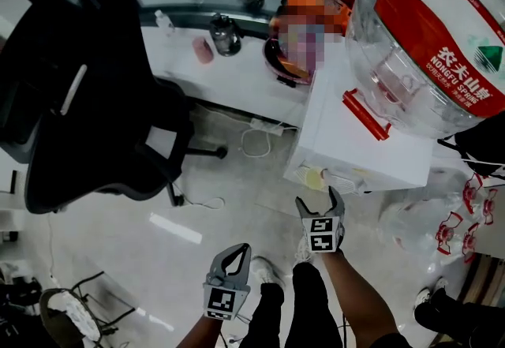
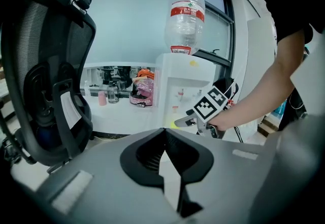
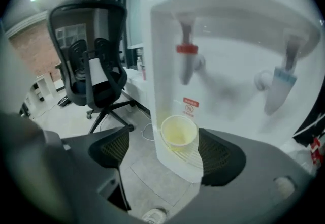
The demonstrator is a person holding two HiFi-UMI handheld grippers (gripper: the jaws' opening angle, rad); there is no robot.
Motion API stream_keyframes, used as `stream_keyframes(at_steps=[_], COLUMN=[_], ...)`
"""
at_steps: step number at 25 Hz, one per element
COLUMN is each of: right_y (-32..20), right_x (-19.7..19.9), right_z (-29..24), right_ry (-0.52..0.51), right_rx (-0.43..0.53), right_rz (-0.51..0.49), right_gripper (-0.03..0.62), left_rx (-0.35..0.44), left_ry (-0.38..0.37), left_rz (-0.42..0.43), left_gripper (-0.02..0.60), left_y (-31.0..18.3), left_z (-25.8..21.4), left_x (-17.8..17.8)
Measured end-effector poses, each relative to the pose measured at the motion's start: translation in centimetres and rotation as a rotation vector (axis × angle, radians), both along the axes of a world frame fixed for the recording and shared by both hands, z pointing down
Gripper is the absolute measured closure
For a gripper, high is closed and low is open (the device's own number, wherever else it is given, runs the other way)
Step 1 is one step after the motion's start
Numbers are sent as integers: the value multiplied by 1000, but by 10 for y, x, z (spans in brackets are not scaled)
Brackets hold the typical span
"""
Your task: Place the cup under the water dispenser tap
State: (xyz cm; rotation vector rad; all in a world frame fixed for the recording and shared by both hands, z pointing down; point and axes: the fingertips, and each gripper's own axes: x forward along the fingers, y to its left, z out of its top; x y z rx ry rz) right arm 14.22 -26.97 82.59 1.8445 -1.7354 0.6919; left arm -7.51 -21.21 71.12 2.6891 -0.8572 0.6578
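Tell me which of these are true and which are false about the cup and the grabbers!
1. The cup stands under the red tap of the water dispenser. True.
2. The right gripper squeezes the cup. False: its jaws stand wide apart and do not press the cup.
3. The left gripper holds a spoon. False: its jaws are together with nothing between them.
4. A big water bottle sits on top of the water dispenser. True.

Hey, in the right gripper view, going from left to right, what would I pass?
First the office chair, then the cup, then the blue tap. The red tap hangs over the cup, so it has no clear place in the order.
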Motion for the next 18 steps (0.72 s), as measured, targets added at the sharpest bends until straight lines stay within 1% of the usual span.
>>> stream_keyframes(at_steps=[2,4,6,7,8,9,13,15,18], right_y=[16,32,47,54,61,66,80,80,87], right_x=[-15,-26,-35,-39,-41,-43,-49,-48,-49], right_z=[-27,-59,-93,-109,-125,-141,-200,-229,-271], right_ry=[28,42,41,38,35,33,60,75,70], right_rx=[38,83,133,157,179,197,262,308,364], right_rz=[-60,-92,-116,-126,-135,-142,-155,-144,-116], right_gripper=[198,230,283,303,339,361,462,492,586], left_rx=[1,6,9,12,17,26,74,99,107], left_ry=[20,38,57,71,87,105,157,173,191], left_rz=[-6,-2,8,13,18,24,52,62,64], left_gripper=[566,566,566,566,566,566,566,566,566], left_y=[-1,-3,-5,-6,-7,-8,-10,-13,-5], left_z=[-13,-26,-40,-49,-58,-69,-114,-132,-154], left_x=[2,7,14,19,24,30,52,61,66])
